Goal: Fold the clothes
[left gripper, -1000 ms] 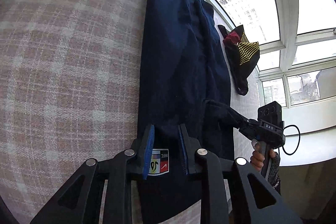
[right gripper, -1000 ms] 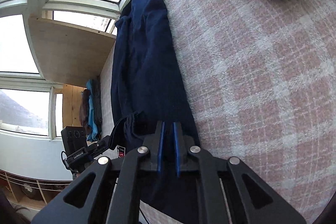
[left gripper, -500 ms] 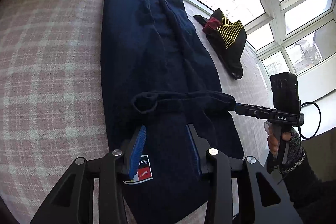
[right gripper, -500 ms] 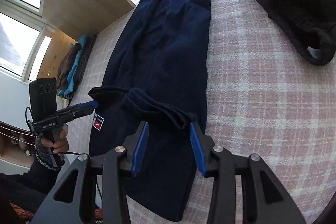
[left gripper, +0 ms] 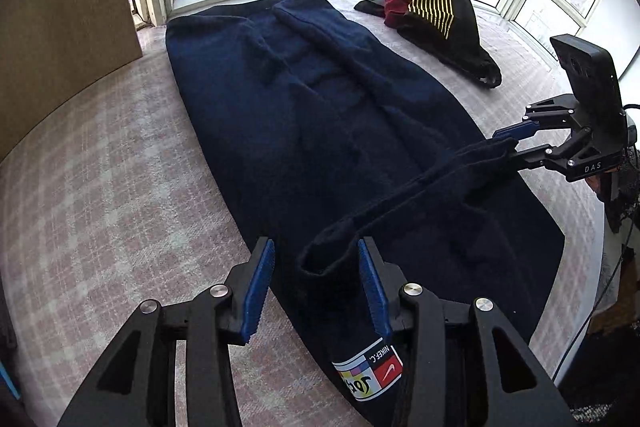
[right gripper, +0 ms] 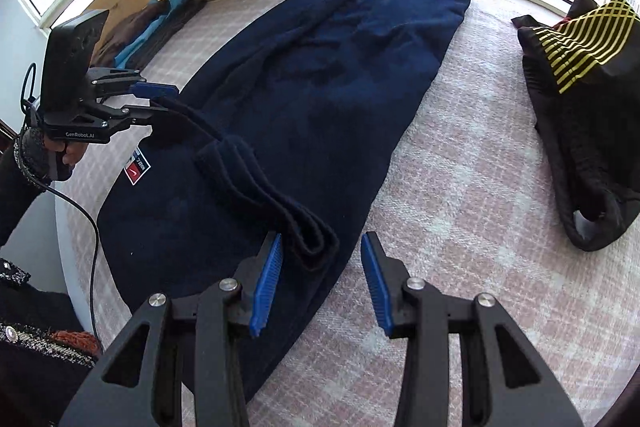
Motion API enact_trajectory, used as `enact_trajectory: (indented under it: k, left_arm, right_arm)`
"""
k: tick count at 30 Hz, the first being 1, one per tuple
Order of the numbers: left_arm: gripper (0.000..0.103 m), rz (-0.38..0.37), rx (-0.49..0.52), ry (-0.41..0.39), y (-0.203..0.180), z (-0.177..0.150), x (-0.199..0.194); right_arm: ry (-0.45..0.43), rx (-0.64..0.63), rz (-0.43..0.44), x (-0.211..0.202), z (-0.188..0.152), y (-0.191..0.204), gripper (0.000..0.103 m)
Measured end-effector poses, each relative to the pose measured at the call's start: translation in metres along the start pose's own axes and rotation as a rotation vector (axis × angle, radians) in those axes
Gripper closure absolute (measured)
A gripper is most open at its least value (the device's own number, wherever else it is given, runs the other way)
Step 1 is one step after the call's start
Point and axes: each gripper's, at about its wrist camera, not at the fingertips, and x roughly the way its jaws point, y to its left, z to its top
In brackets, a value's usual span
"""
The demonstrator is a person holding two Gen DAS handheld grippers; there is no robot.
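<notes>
Two hand-held grippers, left (left gripper: 316, 283) and right (right gripper: 322, 277), gape over one navy garment (left gripper: 320, 131).

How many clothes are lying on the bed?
2: a navy garment spread down the middle of the checked bed cover, and a black garment with yellow stripes near the window. Others may lie out of view.

The navy garment (left gripper: 320, 131) runs lengthwise down the middle of the plaid bed (left gripper: 100, 187), its folded band (right gripper: 264, 195) raised between the two spread grippers. Bare bed lies wide toward the wooden panel (left gripper: 60, 27) at the far left corner. On the other side, a bare strip separates the garment from the black-and-yellow clothes heap (right gripper: 580, 99) near the window edge.
</notes>
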Motion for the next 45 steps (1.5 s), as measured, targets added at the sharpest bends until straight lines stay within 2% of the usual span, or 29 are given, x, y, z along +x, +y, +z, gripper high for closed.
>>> enact_trajectory:
  k: [1, 2, 3, 5, 9, 12, 13, 14, 16, 17, 18, 19, 22, 24, 26, 28, 30, 33, 35, 36, 38, 39, 41, 45]
  left_arm:
    - [0.070, -0.008, -0.002, 0.002, 0.001, 0.001, 0.002]
    - [0.088, -0.017, -0.004, 0.004, 0.002, 0.002, 0.005]
    - [0.098, -0.026, -0.002, 0.001, 0.003, 0.002, 0.004]
    - [0.098, -0.038, -0.014, -0.010, 0.004, 0.000, -0.001]
    - [0.098, -0.030, -0.060, -0.053, 0.010, -0.004, -0.017]
    - [0.097, -0.027, -0.114, -0.036, 0.020, -0.006, -0.008]
    - [0.096, -0.032, -0.127, -0.013, 0.022, -0.007, 0.000]
    - [0.094, -0.028, -0.125, -0.004, 0.022, -0.006, 0.003]
    - [0.090, -0.019, -0.121, 0.010, 0.021, -0.006, 0.008]
    - [0.084, -0.012, -0.122, -0.009, 0.022, -0.005, 0.001]
    - [0.075, -0.003, -0.124, -0.030, 0.022, -0.004, -0.006]
    - [0.073, 0.008, -0.134, -0.063, 0.024, -0.004, -0.016]
    - [0.072, 0.012, -0.150, -0.128, 0.024, -0.007, -0.043]
    - [0.072, -0.067, -0.121, -0.147, 0.013, -0.011, -0.049]
    - [0.072, -0.141, -0.084, -0.120, 0.000, -0.015, -0.040]
    - [0.072, -0.153, -0.079, -0.070, -0.004, -0.017, -0.020]
    - [0.072, -0.131, -0.079, -0.022, -0.005, -0.020, 0.000]
    - [0.076, -0.092, -0.073, -0.021, 0.001, -0.028, 0.002]
    - [0.076, -0.038, -0.031, -0.021, -0.003, -0.034, -0.016]
    - [0.075, -0.015, -0.004, -0.022, -0.006, -0.038, -0.025]
    - [0.070, -0.010, 0.111, -0.041, -0.029, -0.052, -0.047]
    - [0.067, -0.010, 0.169, -0.043, -0.043, -0.060, -0.055]
    - [0.063, -0.019, 0.278, -0.036, -0.070, -0.076, -0.064]
    - [0.061, -0.036, 0.410, 0.035, -0.105, -0.101, -0.049]
  right_arm:
    - [0.005, -0.008, 0.000, 0.004, 0.002, 0.001, 0.063]
    - [0.011, -0.016, -0.001, 0.008, 0.005, 0.001, 0.065]
    - [0.010, -0.023, -0.001, 0.009, 0.006, 0.001, 0.076]
    - [0.000, -0.043, -0.018, 0.006, 0.009, 0.003, 0.092]
    - [-0.015, -0.042, 0.010, -0.006, 0.015, 0.004, 0.093]
    - [0.019, -0.003, -0.037, 0.008, 0.020, -0.008, 0.093]
    - [0.068, 0.013, -0.067, 0.019, 0.020, -0.013, 0.093]
    - [0.080, 0.019, -0.074, 0.023, 0.020, -0.014, 0.091]
    - [0.079, 0.032, -0.086, 0.010, 0.024, -0.012, 0.089]
    - [0.081, 0.037, -0.098, 0.000, 0.027, -0.010, 0.089]
    - [0.058, 0.038, -0.116, -0.013, 0.028, -0.008, 0.088]
    - [0.029, 0.044, -0.133, -0.027, 0.029, -0.006, 0.088]
    - [-0.062, 0.046, -0.121, -0.063, 0.033, 0.007, 0.088]
    - [-0.105, -0.002, -0.083, -0.071, 0.035, 0.025, 0.088]
    - [-0.090, -0.057, -0.080, -0.060, 0.040, 0.042, 0.088]
    - [-0.040, -0.074, -0.067, -0.040, 0.046, 0.049, 0.088]
    - [0.028, -0.075, -0.085, -0.020, 0.046, 0.045, 0.089]
    - [0.001, -0.076, -0.123, -0.038, 0.045, 0.035, 0.086]
    - [0.016, -0.034, -0.173, -0.060, 0.044, 0.029, 0.086]
    - [0.008, -0.052, -0.190, -0.074, 0.041, 0.034, 0.086]
    - [-0.002, -0.122, -0.156, -0.099, 0.032, 0.056, 0.081]
    - [0.003, -0.162, -0.133, -0.108, 0.025, 0.069, 0.072]
    - [0.028, -0.261, -0.112, -0.117, 0.006, 0.098, 0.061]
    - [0.079, -0.385, -0.066, -0.119, -0.015, 0.128, 0.061]
